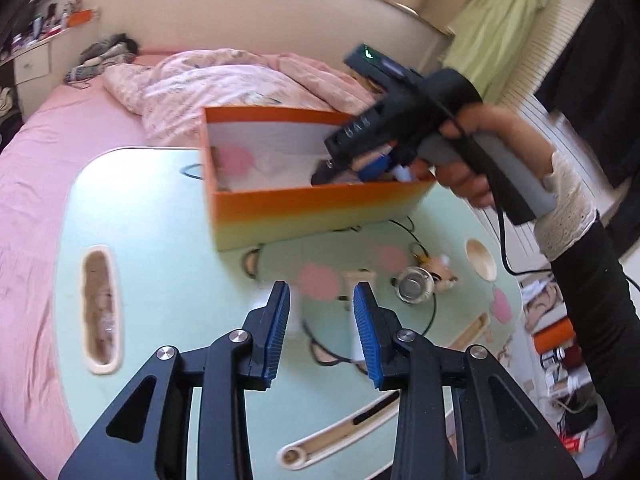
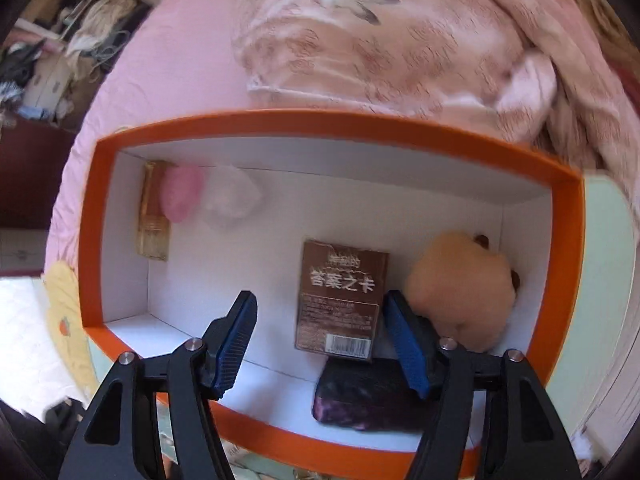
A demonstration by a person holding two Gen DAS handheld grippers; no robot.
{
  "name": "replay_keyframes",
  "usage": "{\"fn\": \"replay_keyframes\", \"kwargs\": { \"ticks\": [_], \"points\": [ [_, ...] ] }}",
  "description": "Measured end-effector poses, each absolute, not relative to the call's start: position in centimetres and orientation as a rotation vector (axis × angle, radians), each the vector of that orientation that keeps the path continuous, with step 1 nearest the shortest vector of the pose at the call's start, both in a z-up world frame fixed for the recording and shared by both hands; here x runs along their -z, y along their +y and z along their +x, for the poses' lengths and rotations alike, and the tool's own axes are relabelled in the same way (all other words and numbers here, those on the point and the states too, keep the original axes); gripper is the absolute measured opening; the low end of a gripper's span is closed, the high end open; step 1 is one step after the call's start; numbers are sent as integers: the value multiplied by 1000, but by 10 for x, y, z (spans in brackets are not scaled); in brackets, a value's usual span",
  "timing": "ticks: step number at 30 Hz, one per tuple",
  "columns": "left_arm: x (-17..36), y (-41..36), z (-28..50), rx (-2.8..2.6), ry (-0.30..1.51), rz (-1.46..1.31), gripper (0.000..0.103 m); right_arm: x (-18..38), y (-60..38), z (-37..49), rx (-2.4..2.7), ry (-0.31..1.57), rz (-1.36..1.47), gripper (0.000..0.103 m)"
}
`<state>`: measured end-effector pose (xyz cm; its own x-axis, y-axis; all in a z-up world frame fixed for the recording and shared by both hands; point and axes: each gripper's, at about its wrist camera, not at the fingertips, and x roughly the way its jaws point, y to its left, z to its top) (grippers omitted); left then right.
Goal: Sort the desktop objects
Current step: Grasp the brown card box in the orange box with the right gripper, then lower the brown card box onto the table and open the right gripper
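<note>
Left wrist view: the left gripper (image 1: 322,300) hovers over the pale green surface (image 1: 168,248), its blue-padded jaws spread apart and holding nothing. Beyond its tips stands the orange box (image 1: 304,204), open at the top, at the far edge of the surface beside a pink bed (image 1: 44,168). To the right of the tips lie a small round metal object (image 1: 412,286) and a thin black cord (image 1: 424,240), both blurred; two white shapes lie behind the pads, too smeared to identify. At far right a hand (image 1: 492,152) in a lace cuff holds the right gripper (image 2: 320,306) by its handle, its front end dipped into the box.

Right wrist view: the right gripper sits inside the box, jaws wide and empty. Between and just beyond its pads lies a brown card pack (image 2: 342,300) on the white floor of the box, overlapping a dark purple pouch (image 2: 360,396) nearer the camera. A tan plush toy (image 2: 464,288) rests just beside the right pad. At the far left corner lie a gold packet (image 2: 152,216), a pink blurred item (image 2: 182,192) and a white crumpled one (image 2: 232,200).
</note>
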<state>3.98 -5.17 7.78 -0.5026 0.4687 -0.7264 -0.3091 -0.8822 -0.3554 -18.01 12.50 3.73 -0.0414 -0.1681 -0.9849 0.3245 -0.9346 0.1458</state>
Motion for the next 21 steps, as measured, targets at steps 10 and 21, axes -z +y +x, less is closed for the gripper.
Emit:
{"fn": "replay_keyframes", "kwargs": {
  "ticks": [10,21],
  "points": [
    [-72,-75,35,-2409,-302,-1255,35,-39,135,-174,2039,78,1848,40],
    [-77,-75,31,-2431,-295,-1269,35,-124,154,-67,2049,23,1468,41]
  ]
}}
